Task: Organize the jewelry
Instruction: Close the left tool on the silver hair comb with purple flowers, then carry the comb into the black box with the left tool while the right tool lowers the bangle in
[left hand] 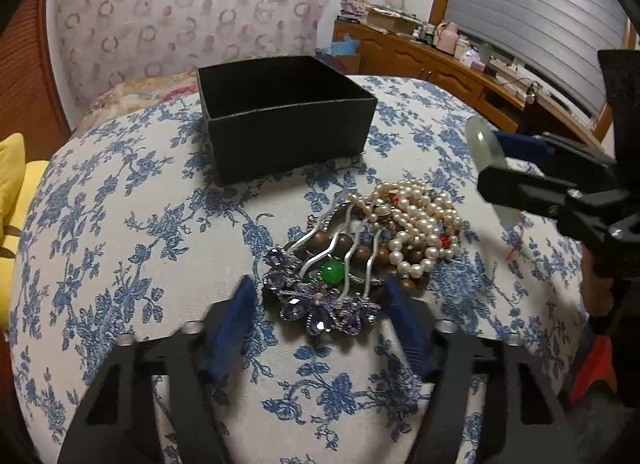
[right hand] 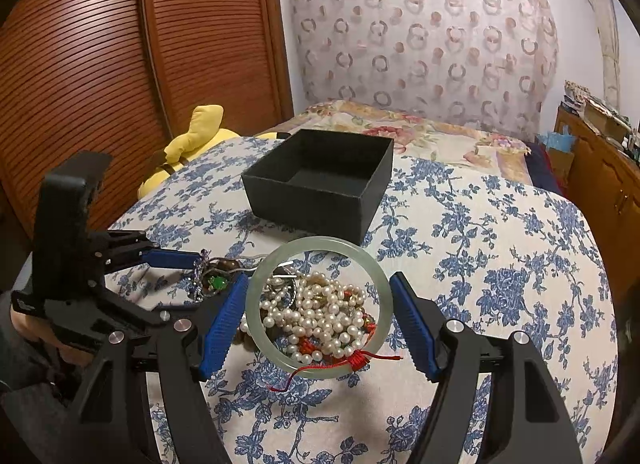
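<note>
Crowding the black box (open-topped): pearls, hair comb.

Two black-framed grippers, left gripper and right gripper, ribbed blue finger pads, round silver screws, dark sleeve

The bedspread is off-white with a repeating blue floral print, and beyond its far edge lies a quilt patterned in cream, yellow and red flowers. The box is plain matte black. In the jewelry pile, the necklace is creamy white pearl, the beads are brown, and the hair comb is silver with purple stones and one bright green stone. The bangle is pale translucent green, tied with red thread. Both grippers are black with blue pads. The plush toy is yellow.
</note>
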The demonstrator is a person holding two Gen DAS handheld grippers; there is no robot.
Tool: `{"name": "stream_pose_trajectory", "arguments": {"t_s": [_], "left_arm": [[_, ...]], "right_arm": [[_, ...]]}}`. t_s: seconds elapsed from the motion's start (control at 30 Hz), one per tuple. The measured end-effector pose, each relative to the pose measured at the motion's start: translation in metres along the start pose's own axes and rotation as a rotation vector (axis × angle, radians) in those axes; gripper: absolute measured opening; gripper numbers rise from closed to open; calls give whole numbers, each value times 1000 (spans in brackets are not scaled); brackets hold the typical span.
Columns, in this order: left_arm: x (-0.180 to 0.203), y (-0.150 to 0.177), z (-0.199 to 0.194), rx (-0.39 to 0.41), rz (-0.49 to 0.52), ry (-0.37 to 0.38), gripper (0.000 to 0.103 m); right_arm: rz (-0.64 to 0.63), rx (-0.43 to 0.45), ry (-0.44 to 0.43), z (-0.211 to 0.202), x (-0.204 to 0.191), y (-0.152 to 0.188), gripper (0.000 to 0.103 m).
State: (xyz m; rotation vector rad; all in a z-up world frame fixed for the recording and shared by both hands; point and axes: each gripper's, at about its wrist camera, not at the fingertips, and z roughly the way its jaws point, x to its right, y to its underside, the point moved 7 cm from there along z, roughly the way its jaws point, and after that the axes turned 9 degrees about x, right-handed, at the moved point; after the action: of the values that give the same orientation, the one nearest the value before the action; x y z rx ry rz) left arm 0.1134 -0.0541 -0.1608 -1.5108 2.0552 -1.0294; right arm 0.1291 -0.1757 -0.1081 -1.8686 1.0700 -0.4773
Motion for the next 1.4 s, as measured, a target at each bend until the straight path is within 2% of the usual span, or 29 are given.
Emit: {"name": "stream_pose_trajectory", "arguments": {"t_s": [0.03,0.1,0.23,0.47,0.83,1.17,1.4], "left_arm": [[0,0,-1,2,1,-2,48],[-1,1,-5,8,-7,-3,46],[-4,1,-14,33,-33,11,46],[-10,-4,-31,93,-49,-11,46],[-23,-10,-45,140,-68,-34,46],[-34,-28,-59,202,-77,-55,45],[-36,-33,-62,217,-78,-55,45]], "right_arm": [[1,-2,0,0,0,1,74],[1,-6,2,1,0,3,74],[0,-10,4,2,-1,5,74],[-6,-8,3,3,-2,3,74],[-21,-11,0,8,-5,-1,74],[-44,20,-6,15,-6,-22,74],[-61,31,-10,22,-7,-33,74]]}}
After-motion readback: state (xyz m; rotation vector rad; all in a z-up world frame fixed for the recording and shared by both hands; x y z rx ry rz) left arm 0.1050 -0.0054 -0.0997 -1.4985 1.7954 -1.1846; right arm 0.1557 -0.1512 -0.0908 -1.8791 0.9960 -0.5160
